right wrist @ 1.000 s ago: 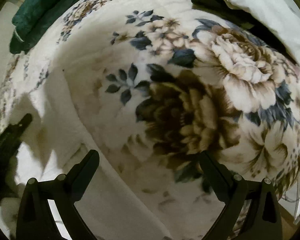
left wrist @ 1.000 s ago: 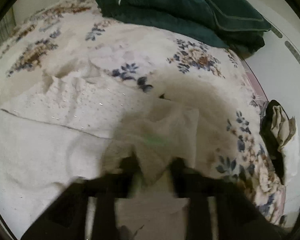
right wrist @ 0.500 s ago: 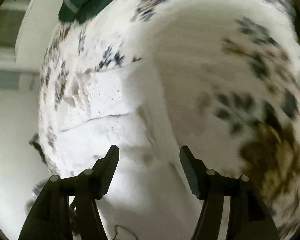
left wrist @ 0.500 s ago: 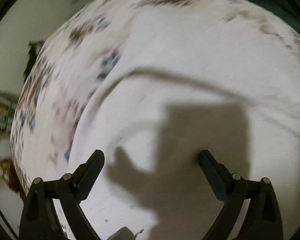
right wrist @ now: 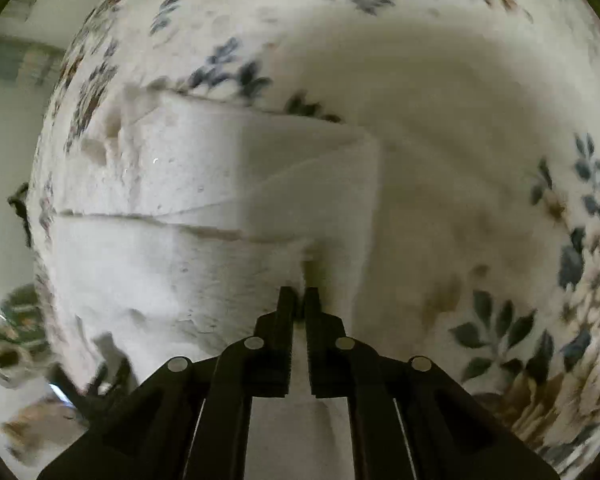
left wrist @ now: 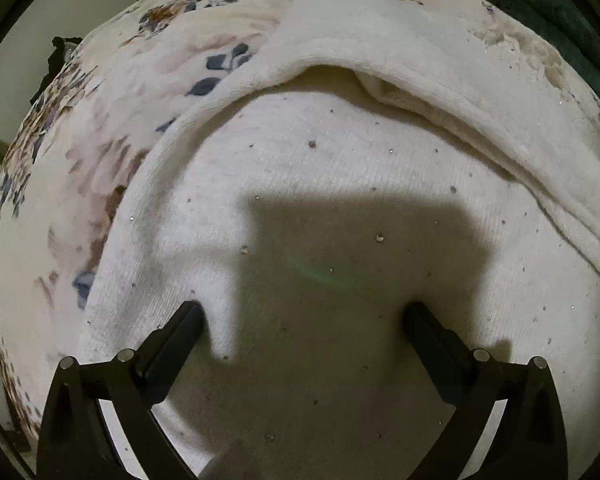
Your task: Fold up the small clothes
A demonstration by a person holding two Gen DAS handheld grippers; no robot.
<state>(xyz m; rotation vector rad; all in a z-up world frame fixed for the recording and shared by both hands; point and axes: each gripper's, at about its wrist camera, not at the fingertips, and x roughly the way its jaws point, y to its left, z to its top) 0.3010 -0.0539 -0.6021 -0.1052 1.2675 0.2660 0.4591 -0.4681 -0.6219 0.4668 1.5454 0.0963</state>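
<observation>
We're over a bed with a floral blanket point(left wrist: 148, 92), dark green bedding point(left wrist: 560, 12) bunched at one corner, pale wall point(right wrist: 4, 128) behind.

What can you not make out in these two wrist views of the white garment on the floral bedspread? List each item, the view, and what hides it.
- Left wrist: white garment runs past the frame bottom; its whole shape is cut off.
- Right wrist: whether the right gripper pinches cloth; its tips hide it.
- Right wrist: clutter at left edge, blurred.
</observation>
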